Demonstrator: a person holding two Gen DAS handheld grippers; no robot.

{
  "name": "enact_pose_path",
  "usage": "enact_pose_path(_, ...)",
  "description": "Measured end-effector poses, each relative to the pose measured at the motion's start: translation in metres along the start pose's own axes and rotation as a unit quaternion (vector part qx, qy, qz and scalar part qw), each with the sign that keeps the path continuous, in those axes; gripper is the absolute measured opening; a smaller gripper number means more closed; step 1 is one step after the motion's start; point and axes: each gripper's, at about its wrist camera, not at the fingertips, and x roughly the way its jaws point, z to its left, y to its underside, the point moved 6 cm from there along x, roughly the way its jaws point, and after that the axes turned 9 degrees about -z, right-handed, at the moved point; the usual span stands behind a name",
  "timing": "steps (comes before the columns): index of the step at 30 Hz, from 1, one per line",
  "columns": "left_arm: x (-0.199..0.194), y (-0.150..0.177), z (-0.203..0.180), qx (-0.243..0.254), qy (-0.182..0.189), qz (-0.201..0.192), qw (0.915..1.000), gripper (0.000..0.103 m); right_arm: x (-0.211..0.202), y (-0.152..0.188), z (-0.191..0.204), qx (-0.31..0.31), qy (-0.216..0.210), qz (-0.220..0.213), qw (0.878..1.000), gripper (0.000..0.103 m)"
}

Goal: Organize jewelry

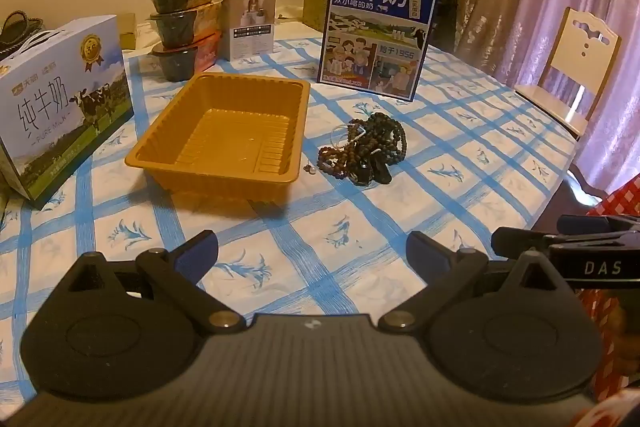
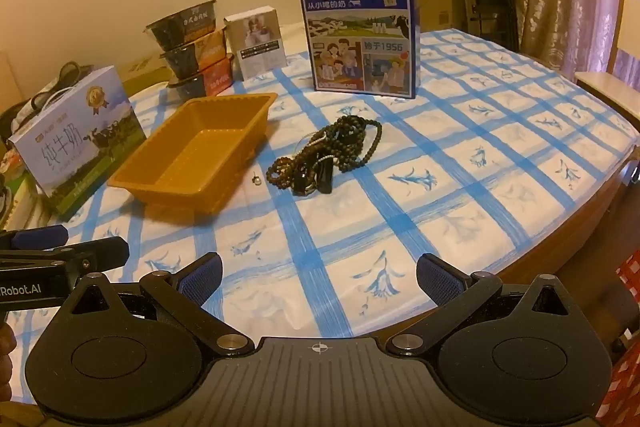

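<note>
Dark wooden beads, that's what we're after: the jewelry pile [image 1: 366, 149] sits heaped on the checked surface [image 1: 460, 147], just right of the empty orange tray [image 1: 218, 135], with a tiny pearl stud [image 1: 308, 168] between the two. Both our jaws stand wide open, nothing in them. From the right gripper [image 2: 318, 281] the heap lies ahead and only slightly left; from the left gripper [image 1: 312, 253] it's ahead and off to the right (tray nearer that side). We'd judge the right hand better placed; strands trail toward the far edge.
</note>
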Motion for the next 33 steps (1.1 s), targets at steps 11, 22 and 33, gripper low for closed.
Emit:
enact_pose_path(11,0.0006,-0.0003,0.0004,-0.001,-0.001,0.0,1.0,0.1,0.0003,-0.0001,-0.0004,0.0,-0.001,-0.003,1.0,0.103)
enact_pose_path(22,0.0004,-0.0004,0.0008,-0.003,-0.001,-0.001,1.0,0.1,-0.0008,-0.0011,-0.0004,0.001,-0.002,-0.004,1.0,0.103)
enact_pose_path(33,0.0003,-0.0004,0.0009,-0.003,0.0,-0.001,1.0,0.1,-0.0006,-0.0012,-0.0007,0.001,-0.002,-0.005,1.0,0.103)
